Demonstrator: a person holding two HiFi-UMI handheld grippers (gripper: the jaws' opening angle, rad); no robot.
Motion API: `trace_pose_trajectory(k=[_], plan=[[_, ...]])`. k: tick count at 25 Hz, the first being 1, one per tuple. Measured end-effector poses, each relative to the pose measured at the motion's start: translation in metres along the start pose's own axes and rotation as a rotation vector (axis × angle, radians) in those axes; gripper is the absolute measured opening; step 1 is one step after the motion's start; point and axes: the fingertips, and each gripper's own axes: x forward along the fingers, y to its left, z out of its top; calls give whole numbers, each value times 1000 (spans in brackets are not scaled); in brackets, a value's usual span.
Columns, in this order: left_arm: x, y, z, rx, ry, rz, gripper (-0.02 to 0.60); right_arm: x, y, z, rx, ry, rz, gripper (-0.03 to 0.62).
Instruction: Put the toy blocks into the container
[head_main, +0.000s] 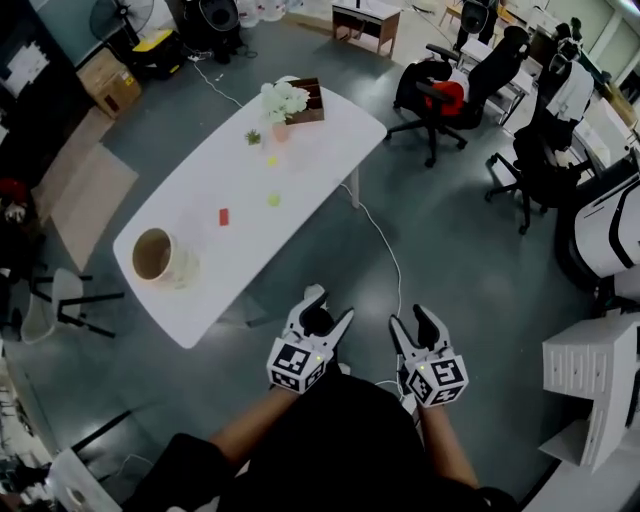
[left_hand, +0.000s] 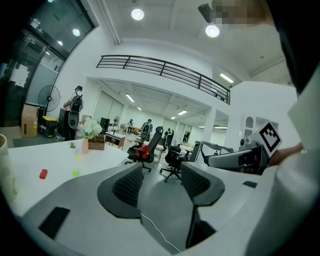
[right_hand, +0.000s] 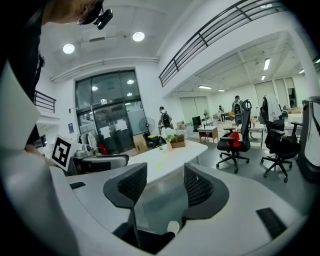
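Three toy blocks (head_main: 271, 160) lie loose on the white table (head_main: 320, 150), all well ahead of both pairs of jaws, none yet in the container (head_main: 160, 257). The container stands furthest to the left of the jaws, at the table's near end, probably so each block has only a short carry. To its right, further from the jaws, lies the red block (head_main: 223, 216). Beyond it the two yellow-green blocks (head_main: 273, 200) are strung out toward the flowers (head_main: 283, 98) at the far end, apart from one another, which should leave room for jaws to close on one at a time.

The left gripper (head_main: 330, 308) is held low in front of the body, off the table, jaws spread with only floor between them. Just beside it, the right gripper (head_main: 408, 318) is held the same way, jaws wide and nothing pinched. This looks like a ready stance, with the first reach not yet begun.
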Motion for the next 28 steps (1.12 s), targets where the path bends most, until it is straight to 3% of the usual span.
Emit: trace_pose_trajectory(k=[6, 14, 23, 28], plan=[[42, 62, 24, -24, -34, 29, 224, 70, -22, 38, -35, 23, 8, 199], [85, 164, 56, -48, -44, 87, 228, 194, -24, 66, -50, 107, 91, 199], [96, 274, 82, -112, -85, 190, 227, 310, 13, 94, -113, 213, 191, 199], [89, 329, 74, -152, -73, 264, 227, 371, 36, 103, -146, 243, 265, 199]])
